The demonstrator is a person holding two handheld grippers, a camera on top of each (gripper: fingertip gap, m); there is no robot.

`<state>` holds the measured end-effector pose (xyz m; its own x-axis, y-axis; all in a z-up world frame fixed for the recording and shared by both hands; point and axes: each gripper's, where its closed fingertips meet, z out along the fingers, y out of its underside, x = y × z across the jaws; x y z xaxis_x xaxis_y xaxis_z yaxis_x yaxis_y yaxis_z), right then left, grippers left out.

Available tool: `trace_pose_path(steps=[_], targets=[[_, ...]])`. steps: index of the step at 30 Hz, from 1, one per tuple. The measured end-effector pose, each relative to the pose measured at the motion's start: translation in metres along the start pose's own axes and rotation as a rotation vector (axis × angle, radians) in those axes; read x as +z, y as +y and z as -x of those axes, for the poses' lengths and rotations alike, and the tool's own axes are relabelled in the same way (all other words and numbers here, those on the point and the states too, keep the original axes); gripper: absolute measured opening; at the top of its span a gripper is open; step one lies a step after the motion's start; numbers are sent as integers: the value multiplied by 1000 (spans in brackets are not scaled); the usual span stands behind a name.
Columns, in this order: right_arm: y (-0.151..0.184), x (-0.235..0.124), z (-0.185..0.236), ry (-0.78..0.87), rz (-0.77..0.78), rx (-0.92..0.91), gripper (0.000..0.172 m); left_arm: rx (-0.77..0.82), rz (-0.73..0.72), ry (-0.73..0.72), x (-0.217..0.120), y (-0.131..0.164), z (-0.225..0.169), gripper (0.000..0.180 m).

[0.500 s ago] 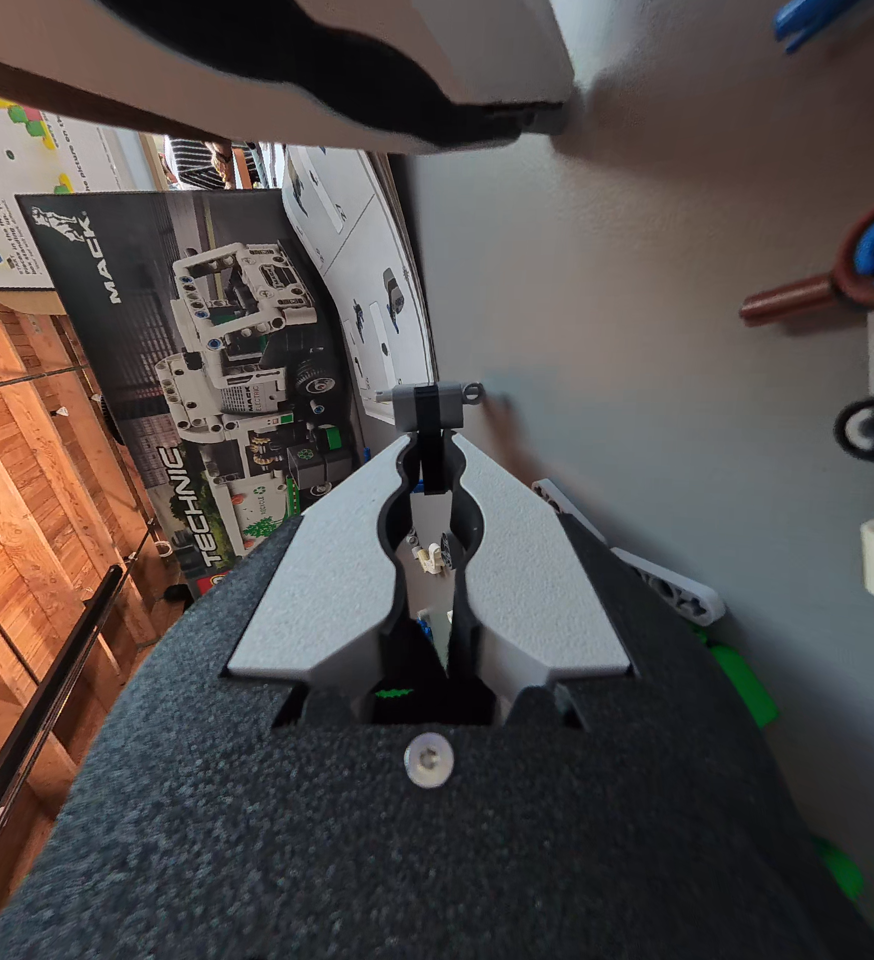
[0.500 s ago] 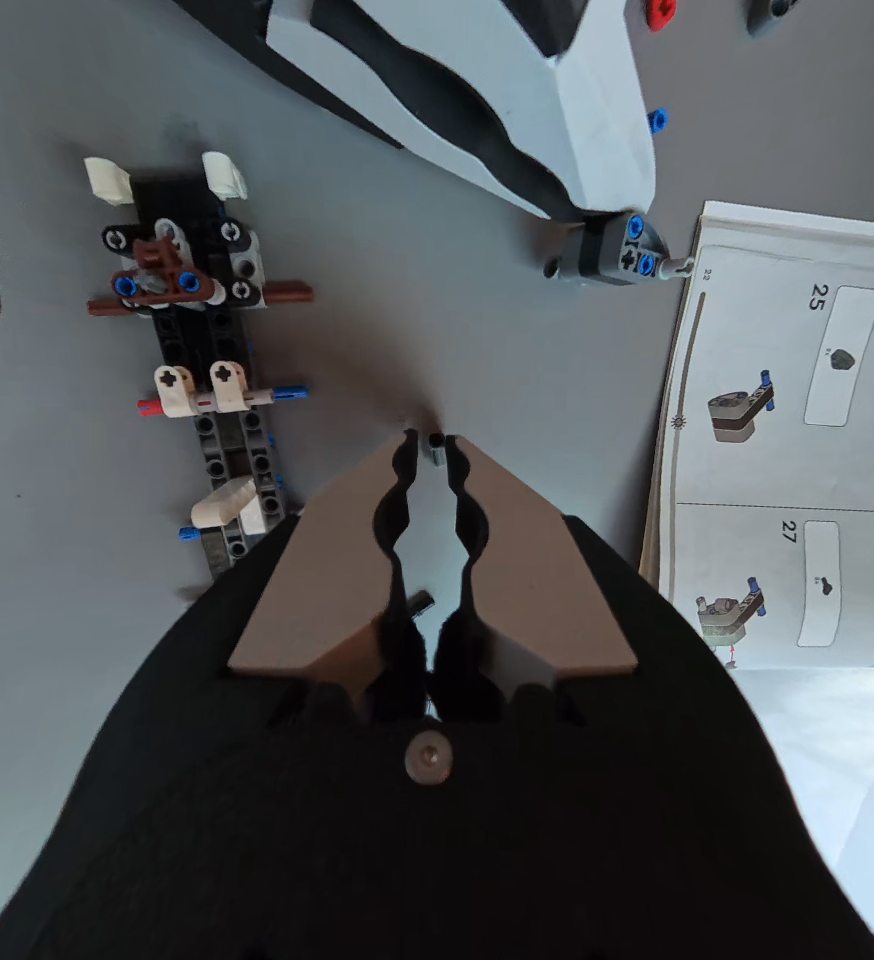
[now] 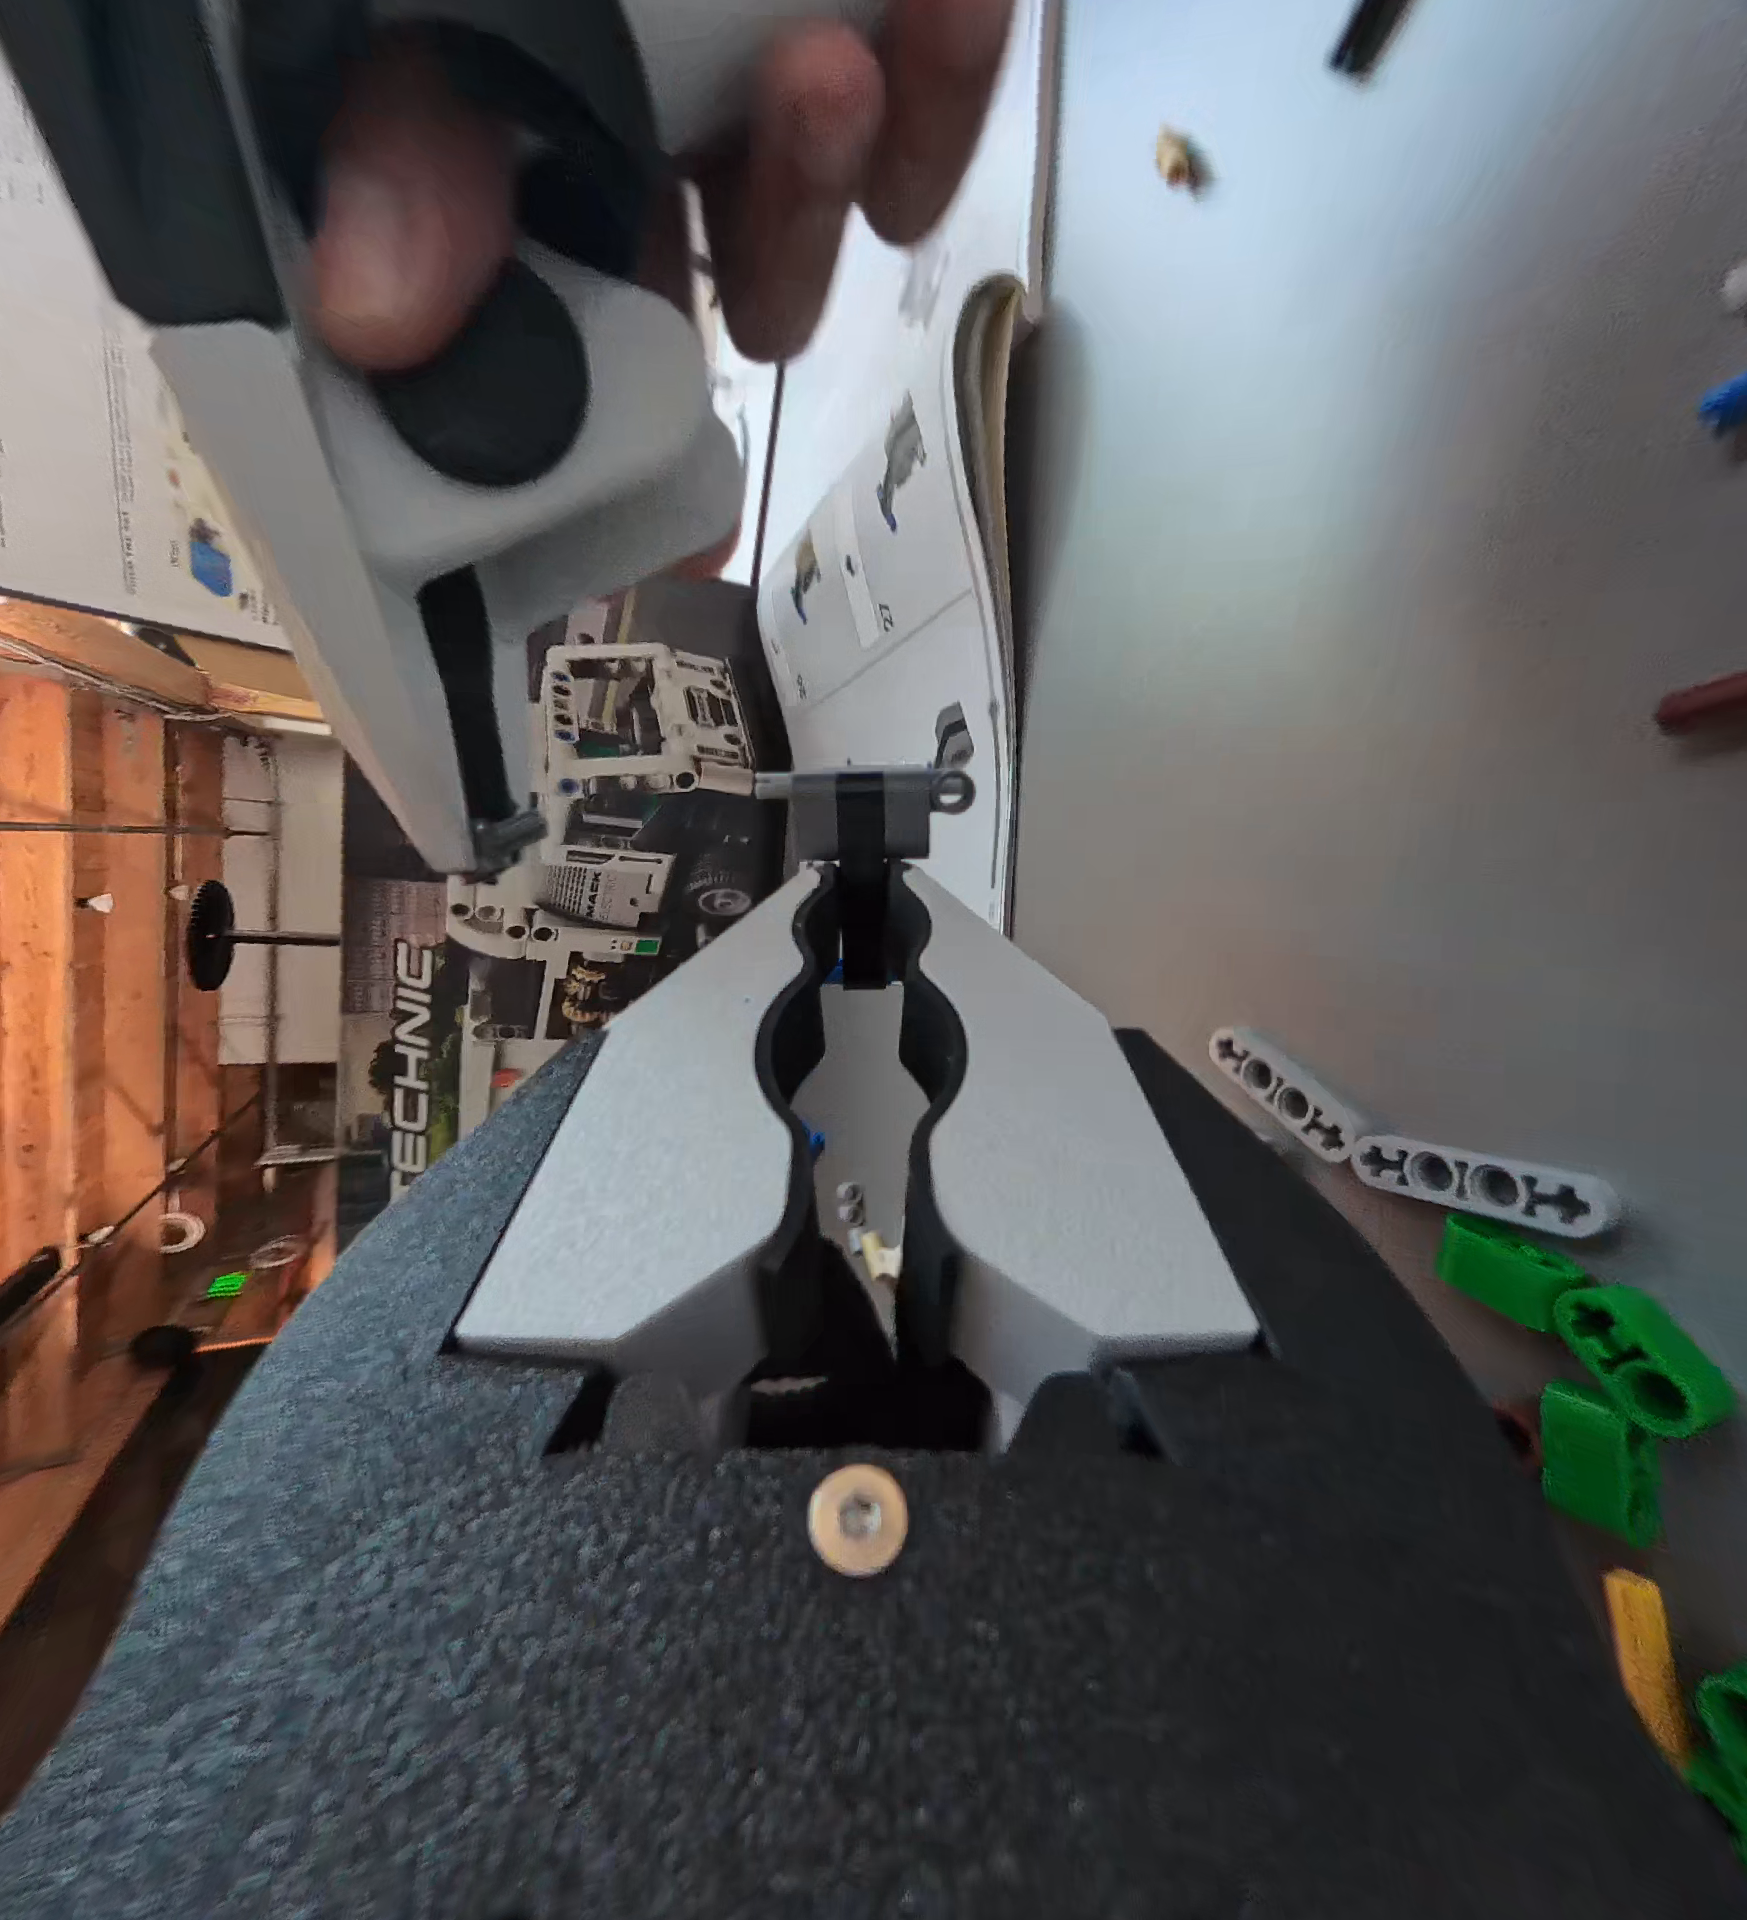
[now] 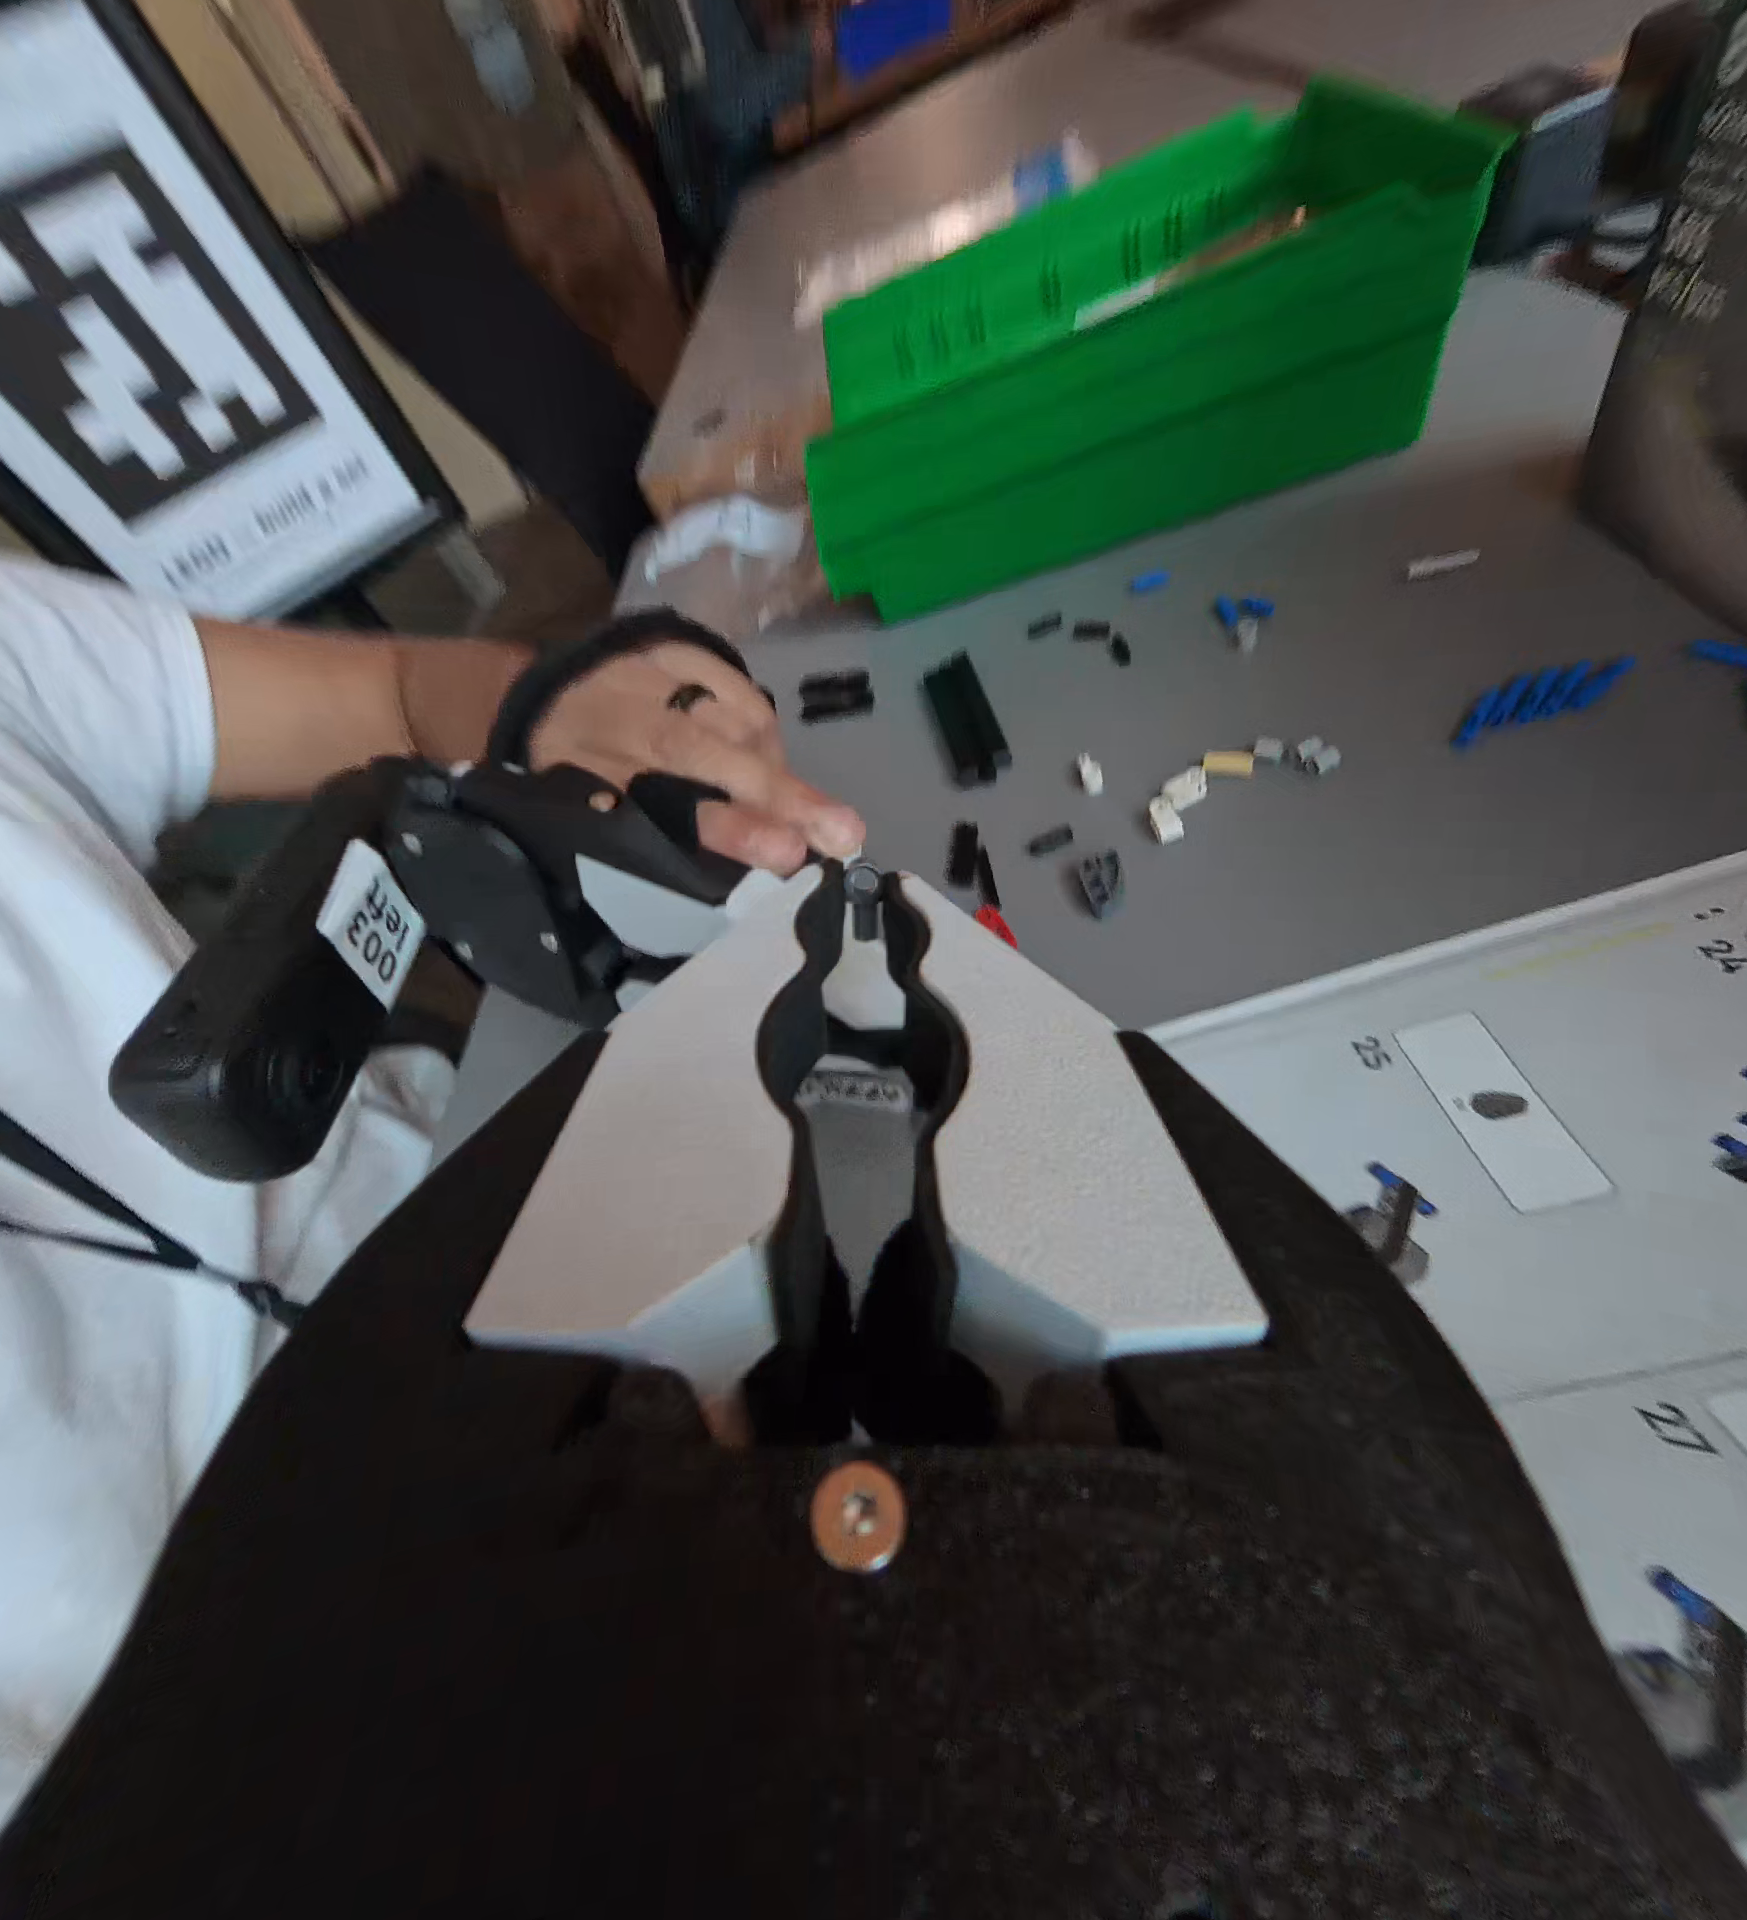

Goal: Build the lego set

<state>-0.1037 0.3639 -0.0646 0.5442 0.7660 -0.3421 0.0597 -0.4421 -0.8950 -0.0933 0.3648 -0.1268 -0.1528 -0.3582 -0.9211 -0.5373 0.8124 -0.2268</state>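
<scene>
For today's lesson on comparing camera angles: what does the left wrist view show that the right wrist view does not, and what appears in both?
Only the left wrist view shows the green pieces, two grey beams and a wooden wall. It also shows the left gripper clamping a grey and black assembly.

Only the right wrist view shows the green bin, the black-and-white marker board and the person's white shirt.

Both show the instruction booklet and the right gripper pinching a small dark grey pin.

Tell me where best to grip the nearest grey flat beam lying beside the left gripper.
Probably across the middle of the grey beam, pads on its two long edges, coming straight down from above. It lies flat on the grey table with its holes facing up, so only the thin sides offer parallel faces; the second beam crowds one end.
</scene>
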Motion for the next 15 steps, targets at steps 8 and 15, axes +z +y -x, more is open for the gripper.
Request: trace_pose_path(steps=[8,15], targets=[[-11,-10,13,-49,-304,119,5,-117,-168,-21,-17,-21,17,7],[8,-8,-4,146,-249,17,5,-205,-97,26,-9,-11,14,7]])
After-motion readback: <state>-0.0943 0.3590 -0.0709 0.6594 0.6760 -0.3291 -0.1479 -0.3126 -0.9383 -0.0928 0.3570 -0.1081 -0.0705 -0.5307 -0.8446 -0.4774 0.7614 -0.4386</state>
